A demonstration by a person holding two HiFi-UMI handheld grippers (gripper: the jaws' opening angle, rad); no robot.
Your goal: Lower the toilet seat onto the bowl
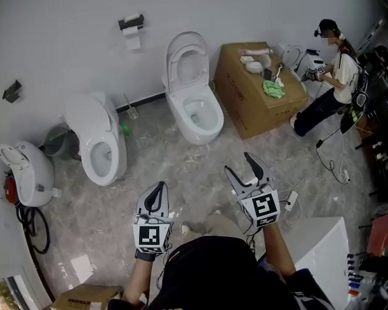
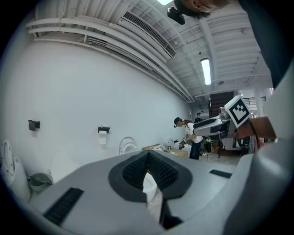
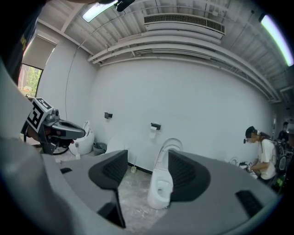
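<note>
The middle white toilet (image 1: 196, 116) stands against the far wall with its seat (image 1: 185, 61) and lid raised upright. Both grippers hang in the air well short of it, above the marble floor. My right gripper (image 1: 239, 163) is open with nothing between its fingers. In the right gripper view, the bowl (image 3: 159, 192) and the raised seat (image 3: 168, 149) show through the gap of my right gripper (image 3: 147, 172). My left gripper (image 1: 158, 190) is shut and empty. In the left gripper view, my left gripper (image 2: 148, 170) has its pads together, with the raised seat (image 2: 127, 145) far behind.
A second toilet (image 1: 101, 148) and a third (image 1: 26, 173) stand to the left, with a grey bin (image 1: 57, 142) between them. A large cardboard box (image 1: 243, 98) sits right of the middle toilet. A person (image 1: 331, 83) crouches beyond it. A white cabinet (image 1: 321, 248) is at my right.
</note>
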